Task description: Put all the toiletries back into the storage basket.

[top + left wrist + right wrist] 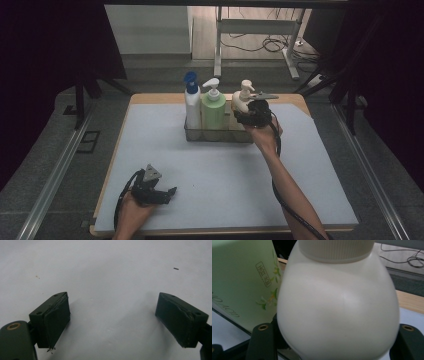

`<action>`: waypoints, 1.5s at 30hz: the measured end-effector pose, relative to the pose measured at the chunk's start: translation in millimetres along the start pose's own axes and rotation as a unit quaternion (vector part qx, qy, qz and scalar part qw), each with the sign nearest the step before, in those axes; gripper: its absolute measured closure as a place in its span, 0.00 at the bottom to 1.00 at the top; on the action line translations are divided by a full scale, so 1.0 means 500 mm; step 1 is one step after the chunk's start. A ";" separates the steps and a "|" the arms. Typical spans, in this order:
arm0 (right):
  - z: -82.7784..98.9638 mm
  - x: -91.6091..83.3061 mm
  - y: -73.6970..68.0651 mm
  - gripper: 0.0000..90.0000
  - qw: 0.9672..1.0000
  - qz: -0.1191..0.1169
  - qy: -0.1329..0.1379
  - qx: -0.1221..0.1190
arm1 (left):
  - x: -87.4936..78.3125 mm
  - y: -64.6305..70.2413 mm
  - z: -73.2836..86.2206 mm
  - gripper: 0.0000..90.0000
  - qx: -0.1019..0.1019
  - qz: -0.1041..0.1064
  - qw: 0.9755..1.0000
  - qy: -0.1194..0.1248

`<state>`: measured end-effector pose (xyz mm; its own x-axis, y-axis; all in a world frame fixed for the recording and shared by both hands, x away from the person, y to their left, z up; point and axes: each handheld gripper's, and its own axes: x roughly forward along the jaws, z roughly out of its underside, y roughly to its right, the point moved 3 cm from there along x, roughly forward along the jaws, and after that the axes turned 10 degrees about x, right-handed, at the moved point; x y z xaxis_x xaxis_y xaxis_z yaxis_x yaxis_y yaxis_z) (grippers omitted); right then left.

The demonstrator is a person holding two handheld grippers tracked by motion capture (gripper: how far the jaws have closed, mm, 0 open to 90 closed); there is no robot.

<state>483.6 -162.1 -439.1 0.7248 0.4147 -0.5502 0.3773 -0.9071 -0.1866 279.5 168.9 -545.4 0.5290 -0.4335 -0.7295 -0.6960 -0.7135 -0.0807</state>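
Note:
A cream pump bottle (241,98) stands at the right end of a clear basket (217,135) at the back of the table. My right gripper (248,118) reaches in from the front and is shut on this cream bottle (337,305), whose round body fills the gap between the jaws of the right gripper (334,340). Beside it in the basket stand a green pump bottle (213,107) (242,282) and a white bottle with a blue cap (192,102). My left gripper (167,193) (112,320) rests open on the mat near the front left, nothing between its jaws.
A pale grey mat (225,185) covers the wooden table. Behind the table are a white frame on legs (255,30) and loose cables (272,45) on the floor. Metal rails (55,170) run along both sides.

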 end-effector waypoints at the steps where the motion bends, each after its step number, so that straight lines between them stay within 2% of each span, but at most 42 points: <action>1: 0.000 0.001 0.003 0.36 1.000 -0.004 -0.004 0.005 | 0.000 0.000 0.000 0.14 0.000 0.000 1.000 0.000; 4: 0.003 -0.001 0.009 0.35 1.000 -0.015 -0.013 0.014 | 0.000 0.000 0.000 0.14 0.000 0.000 1.000 0.000; 8: 0.008 -0.009 0.007 0.36 1.000 -0.010 -0.014 0.005 | 0.000 0.000 0.000 0.14 0.000 0.000 1.000 0.000; 26: 0.039 -0.074 0.024 0.41 0.999 -0.023 -0.017 -0.018 | 0.000 0.000 0.000 0.14 0.000 0.000 1.000 0.000; 35: 0.052 -0.111 0.042 0.56 0.999 -0.033 -0.021 -0.021 | 0.000 0.001 0.000 0.14 -0.001 -0.001 1.000 0.000; 38: 0.051 -0.120 0.051 0.63 0.999 -0.027 -0.019 -0.019 | 0.000 0.000 0.000 0.14 0.001 0.000 1.000 0.000; 45: 0.046 -0.118 0.074 0.86 1.000 -0.013 -0.021 -0.007 | 0.000 0.000 0.000 0.14 0.000 0.000 1.000 0.000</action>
<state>441.4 -221.8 -432.4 0.6899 0.4349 -0.5787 0.4043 -0.8946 -0.1903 279.5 168.8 -545.4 0.5293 -0.4323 -0.7300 -0.6958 -0.7136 -0.0819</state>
